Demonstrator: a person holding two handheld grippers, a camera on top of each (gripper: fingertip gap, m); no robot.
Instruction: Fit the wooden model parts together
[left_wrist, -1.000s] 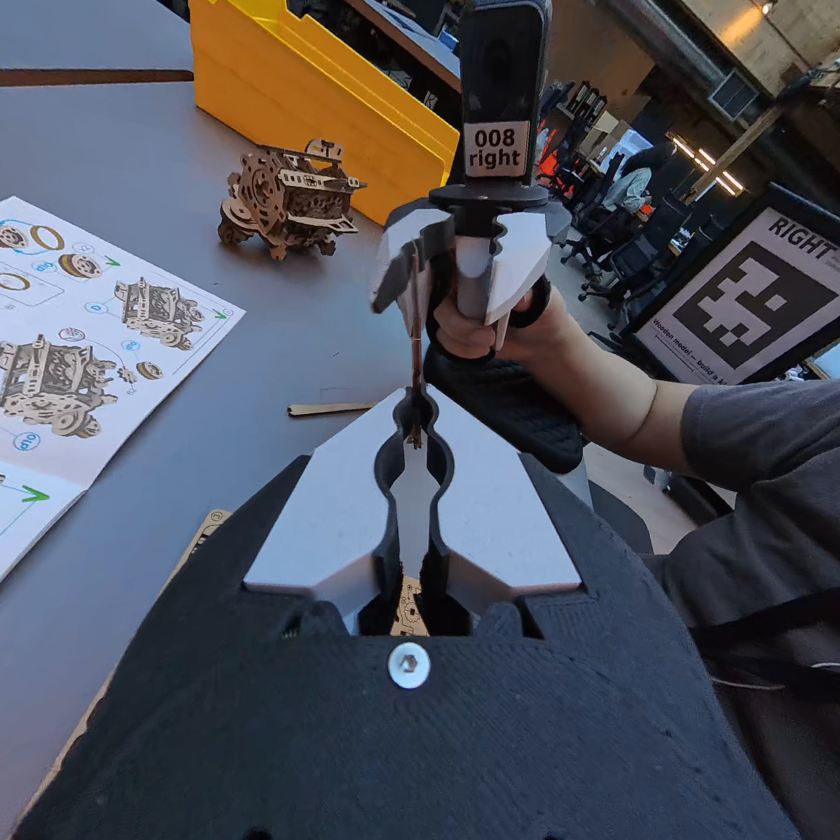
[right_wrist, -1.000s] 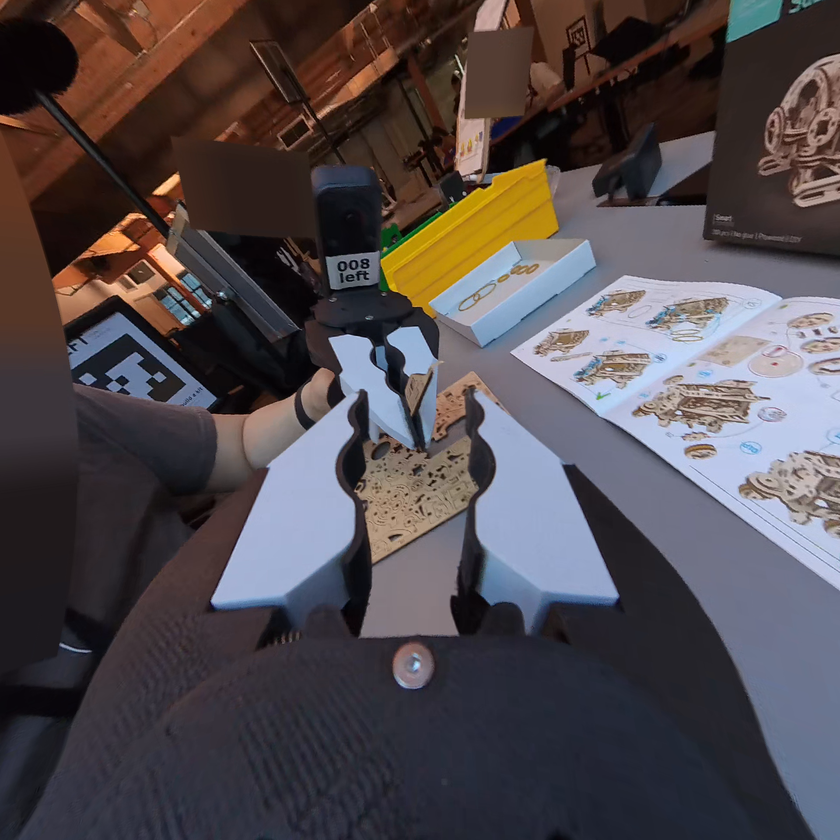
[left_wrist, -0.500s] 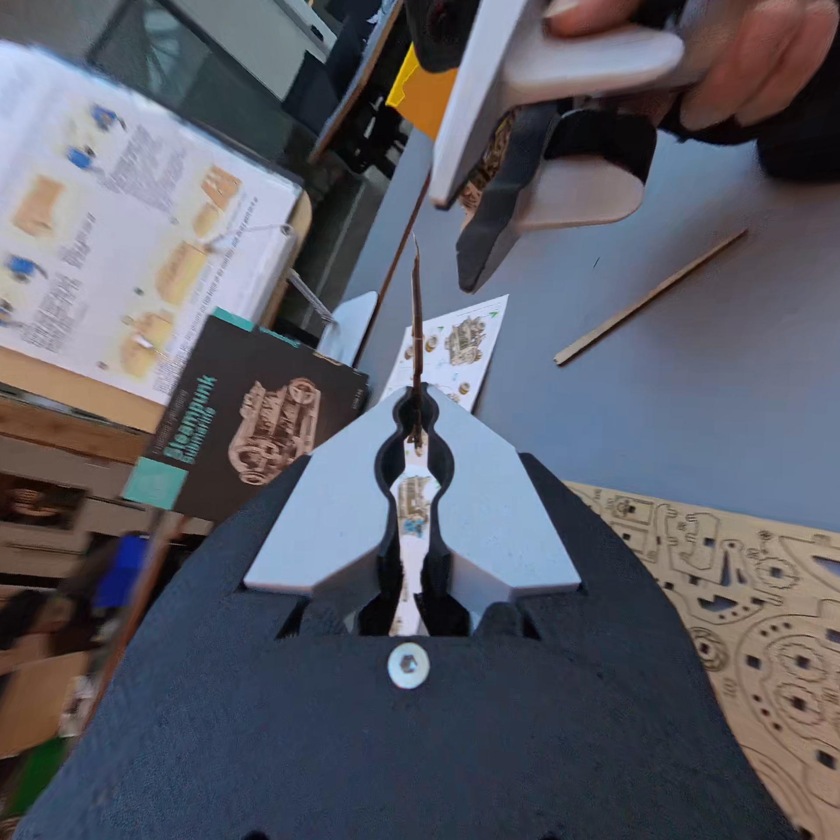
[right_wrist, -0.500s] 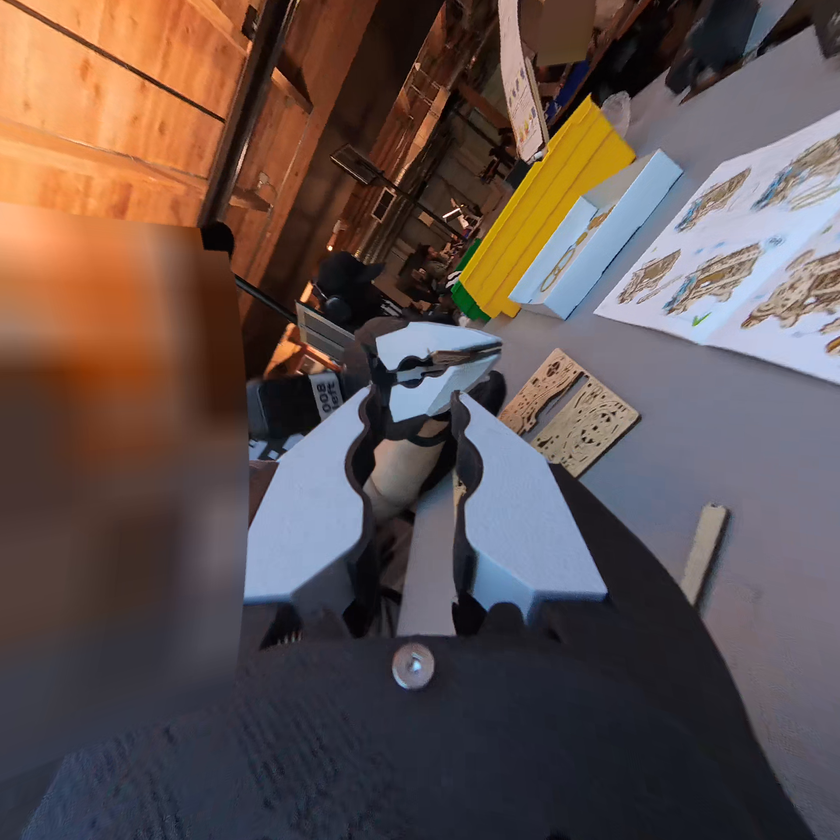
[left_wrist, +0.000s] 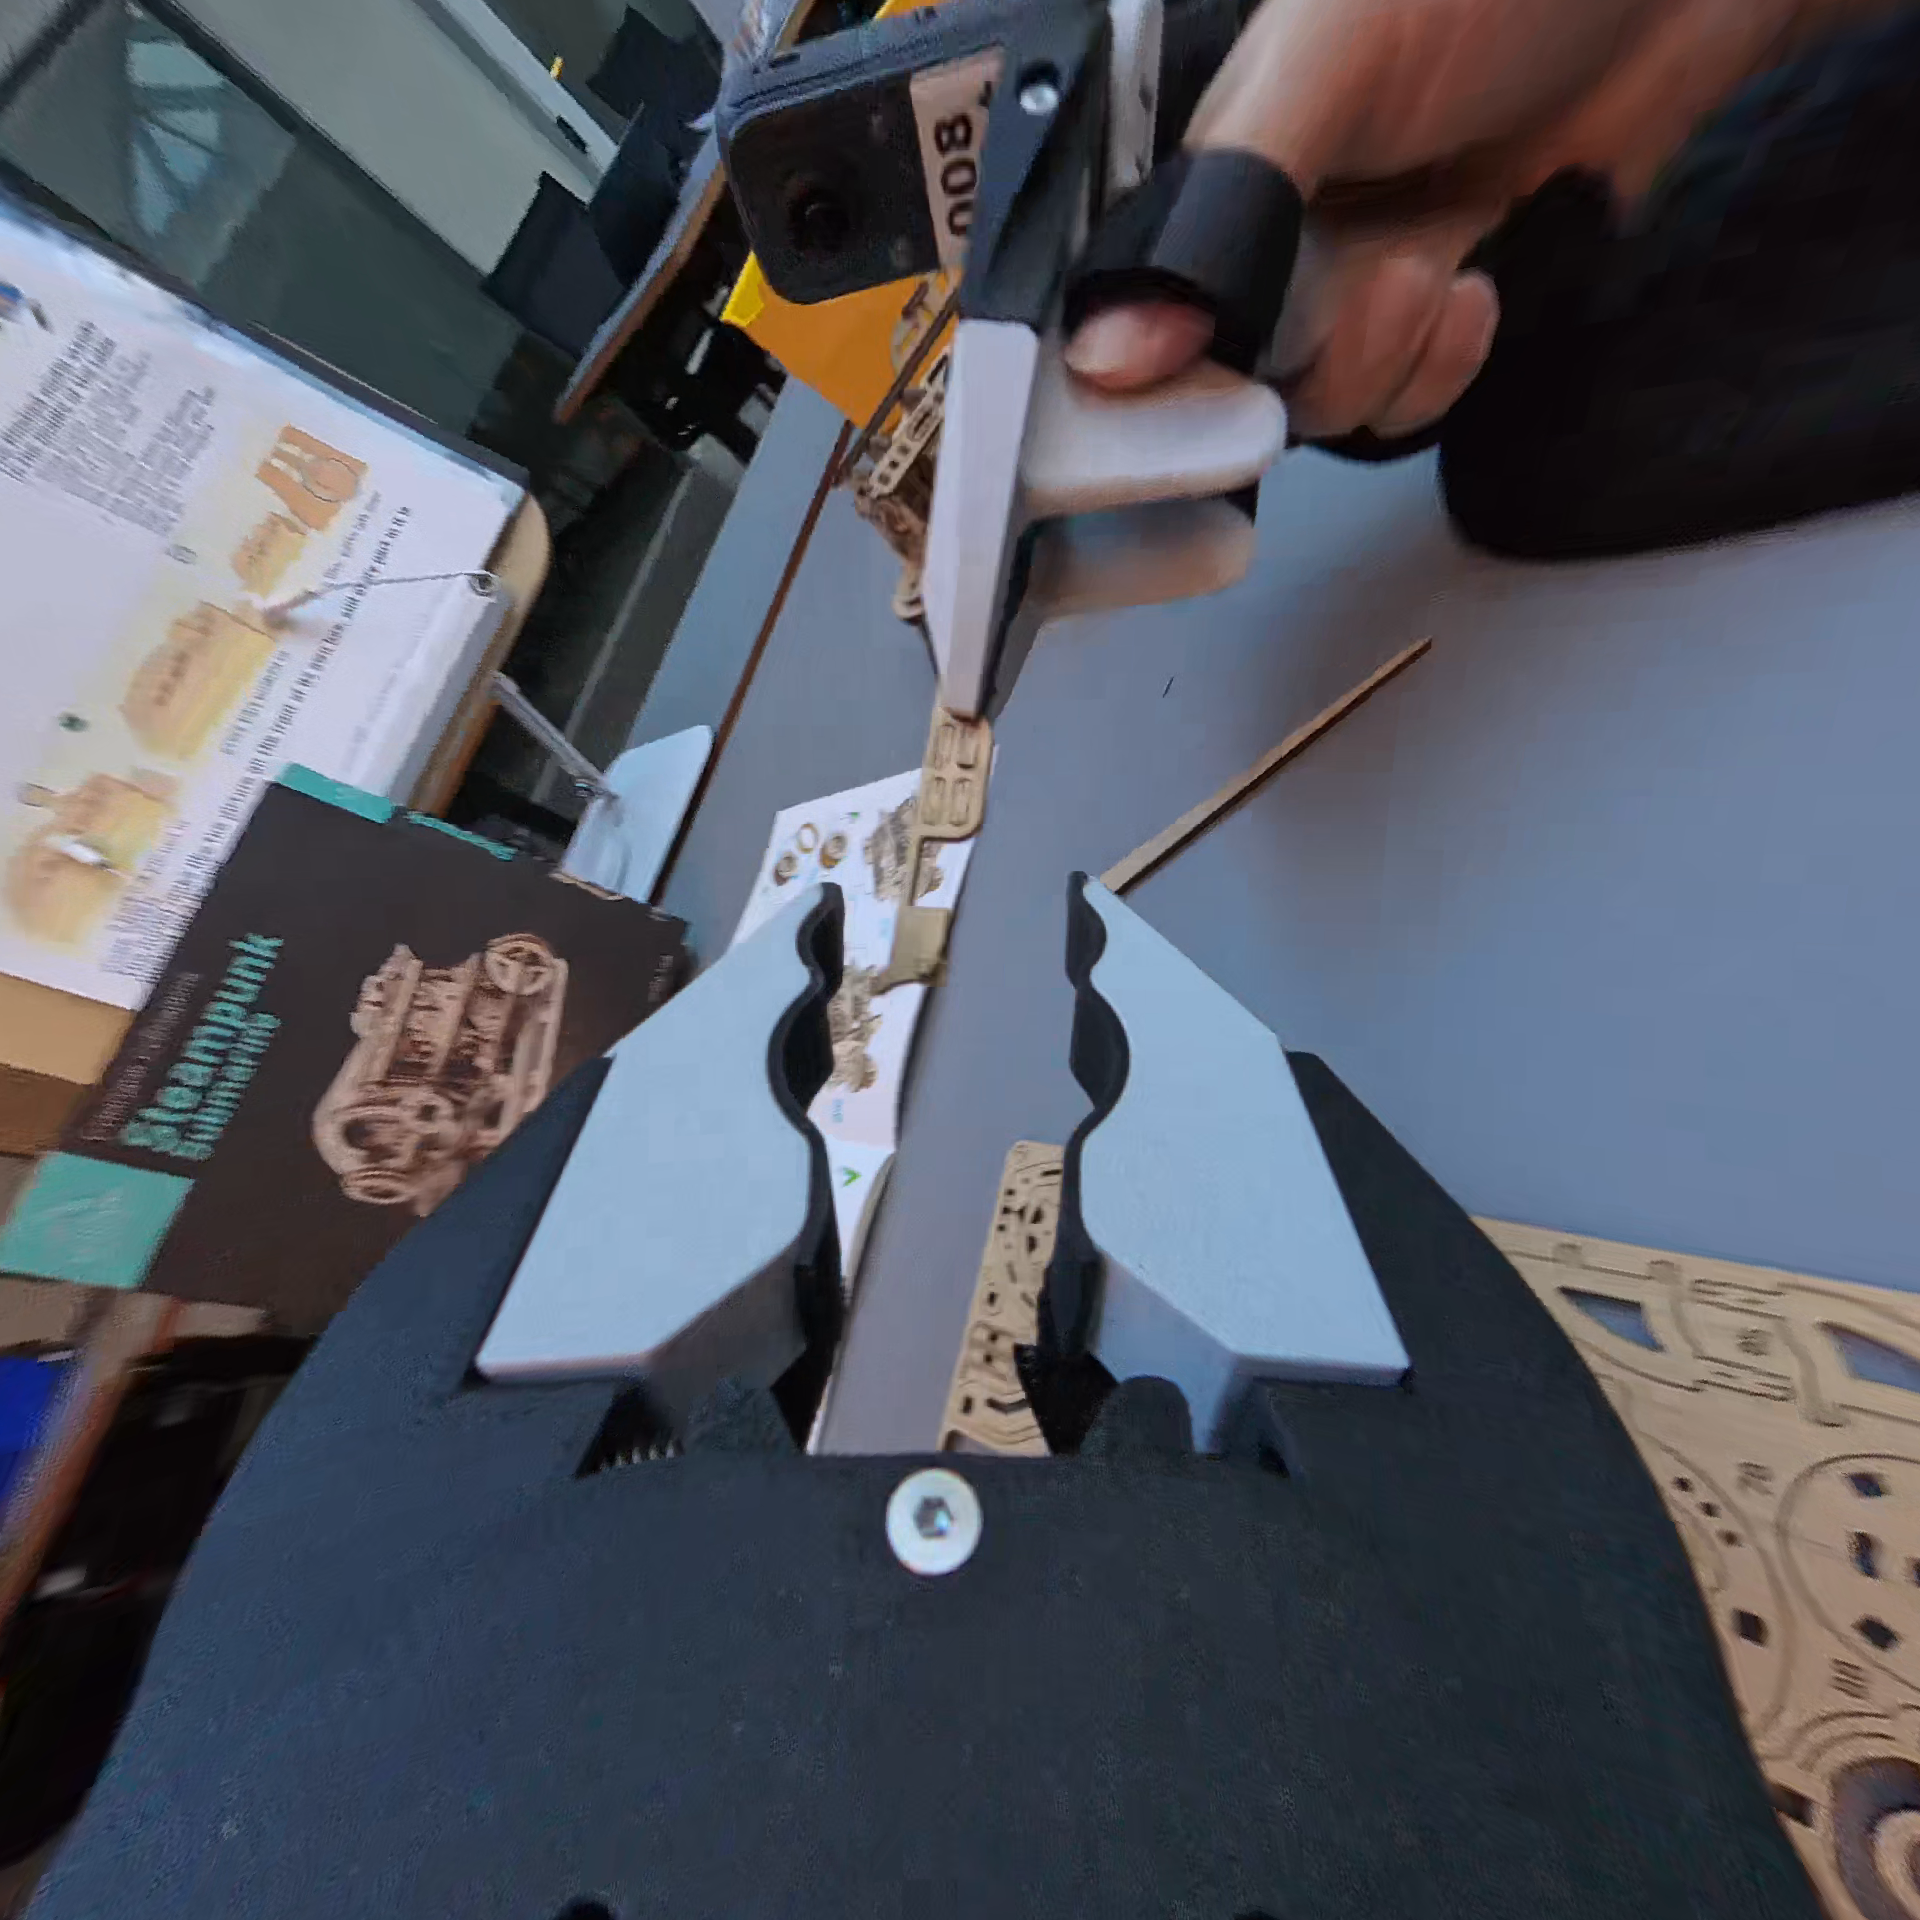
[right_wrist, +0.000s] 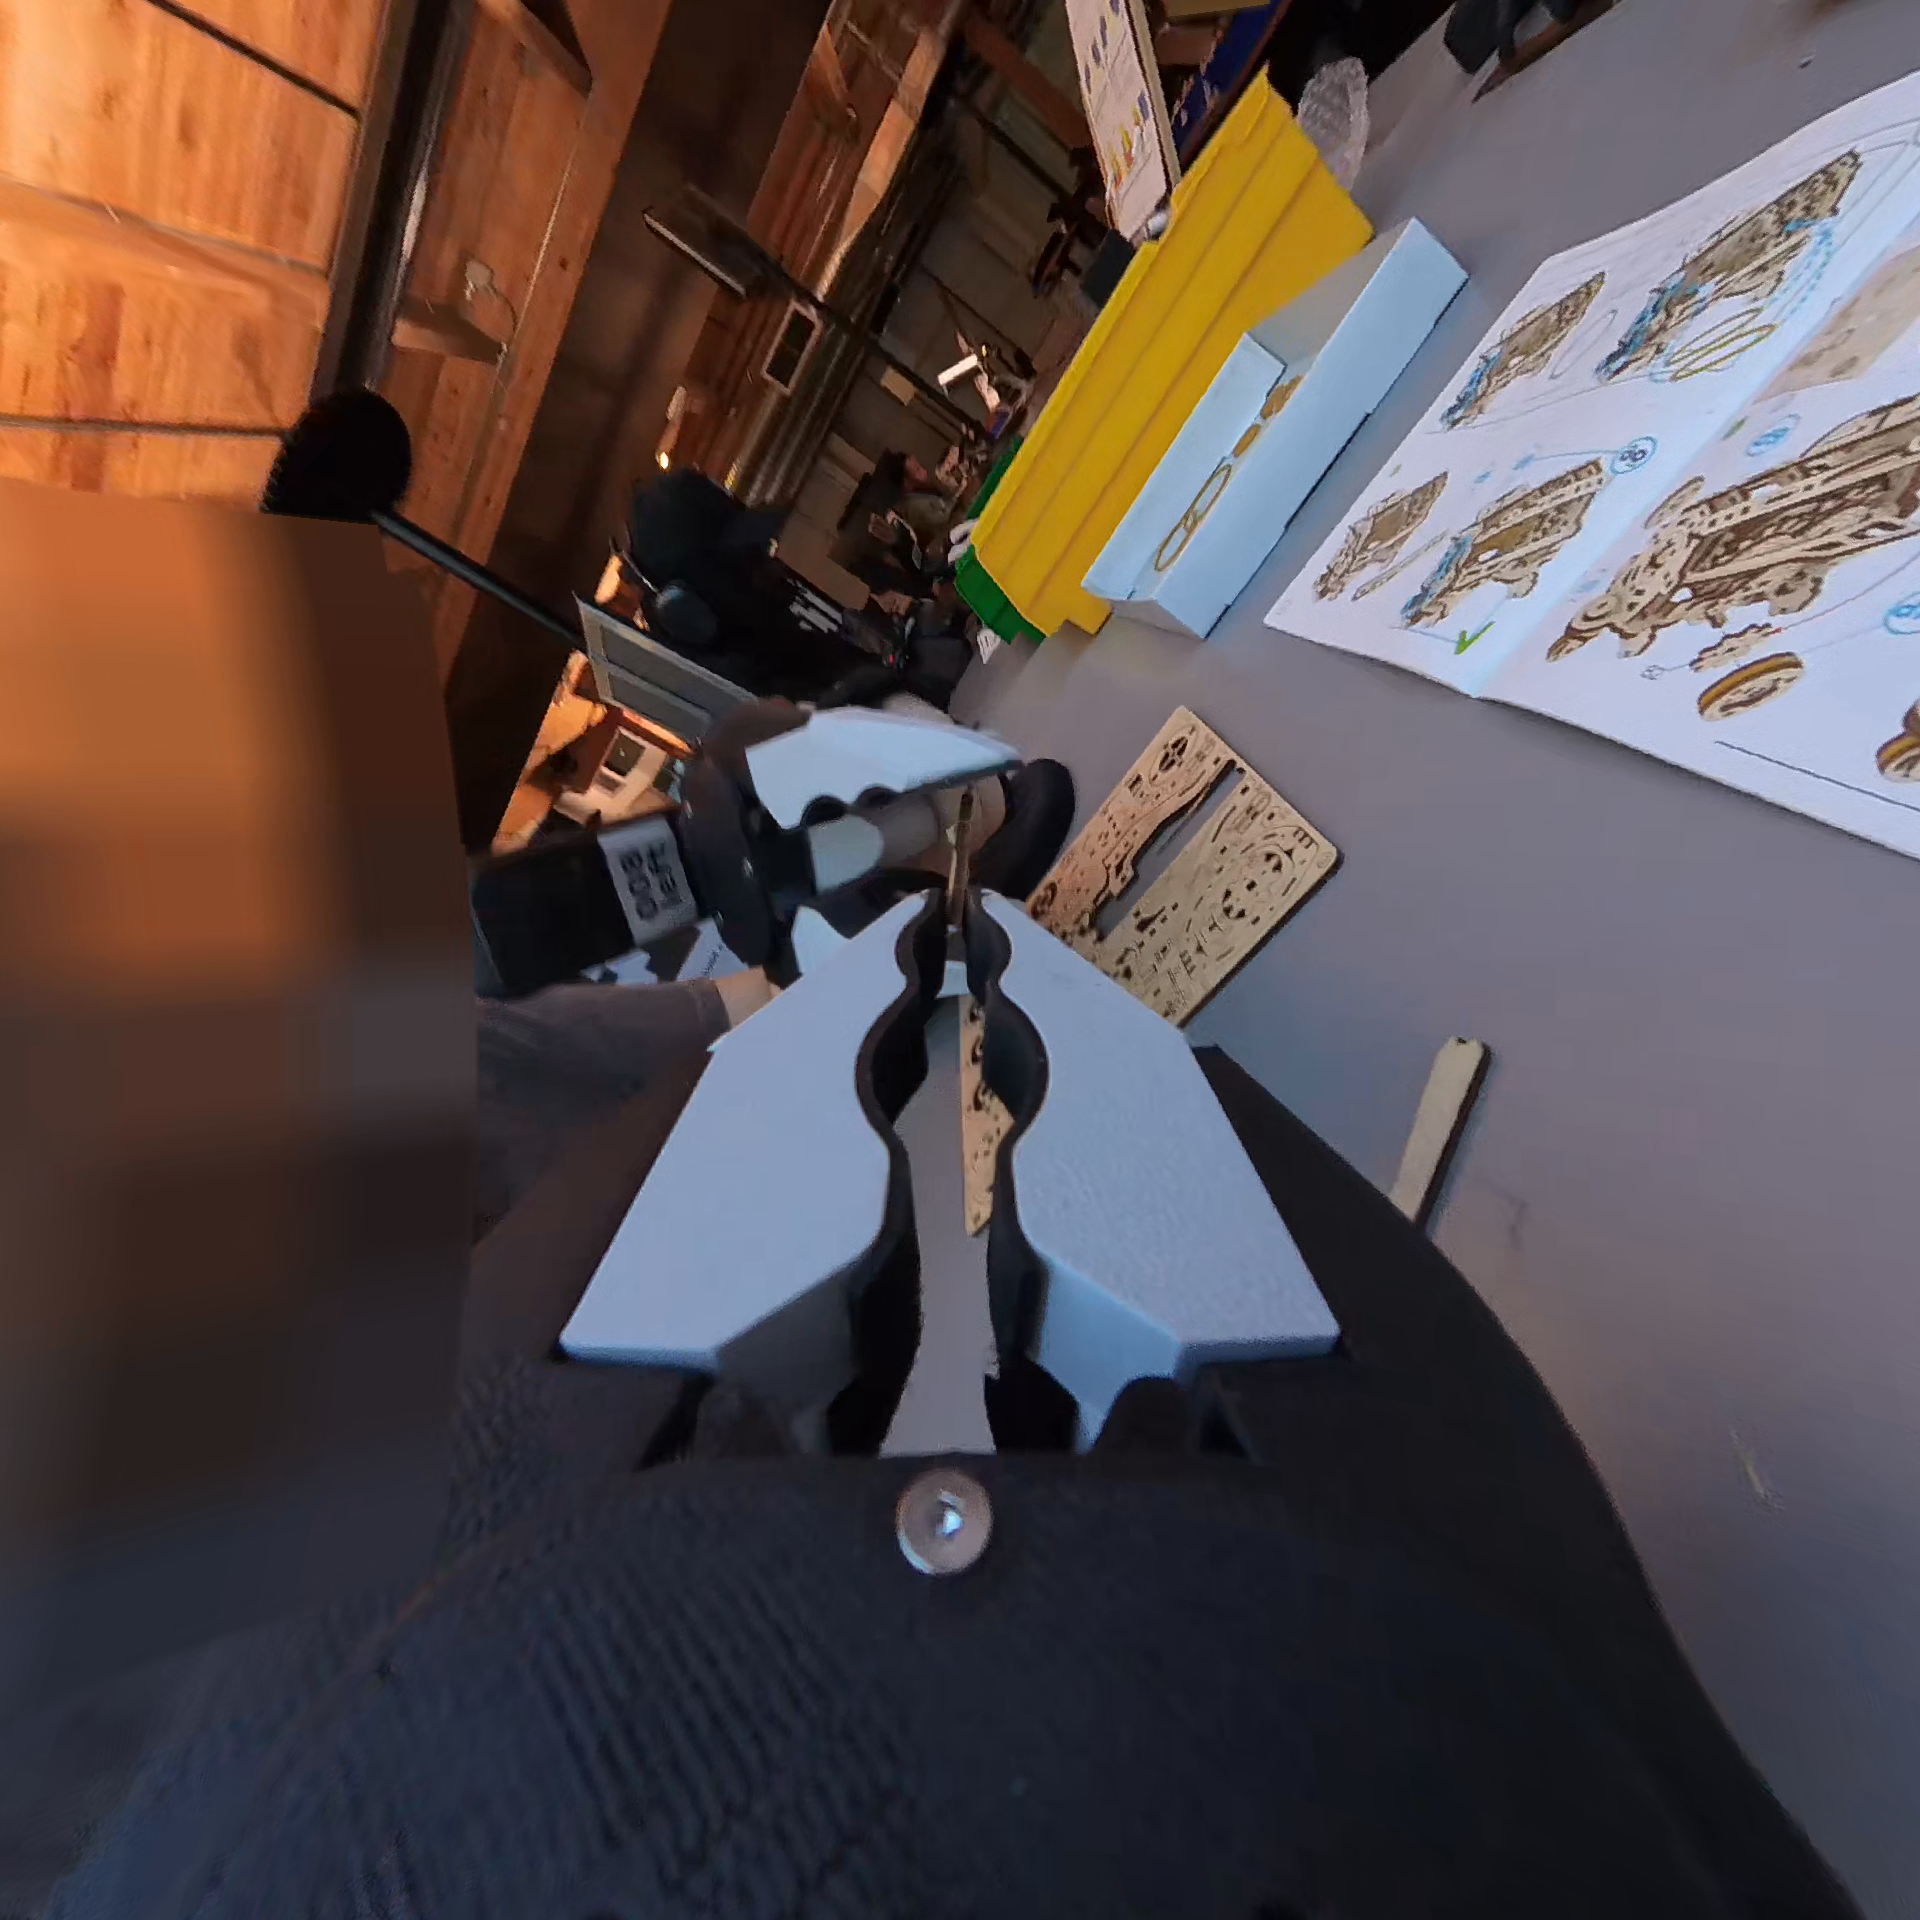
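A workshop with timber walls and shelving lay behind a grey surface (right_wrist: 1558, 1195), which ran across the right of the right wrist view. On it, largest first, sat a yellow bin (right_wrist: 1174, 322) at upper right, an open instruction booklet (right_wrist: 1662, 499) along the right edge, a white tray (right_wrist: 1299, 416) between them, and a cut-out plywood sheet (right_wrist: 1184, 873) near the frame's centre. A dark product box (left_wrist: 343, 1039) stood at the left of the left wrist view.

The left gripper (left_wrist: 945, 904) was released, its fingers (left_wrist: 686, 1174) spread wide with nothing between them. The right gripper (right_wrist: 951, 914) was clenched on a thin wooden part (left_wrist: 951, 790), gripped at one end.

In the left wrist view that part hung from the right gripper's tips at upper centre, its long axis running down the frame toward the gap between the open fingers, its lower end just above the left finger's tip. The right gripper had the part; the left was nearest to take or steady it. Which mating piece came next could not be told.
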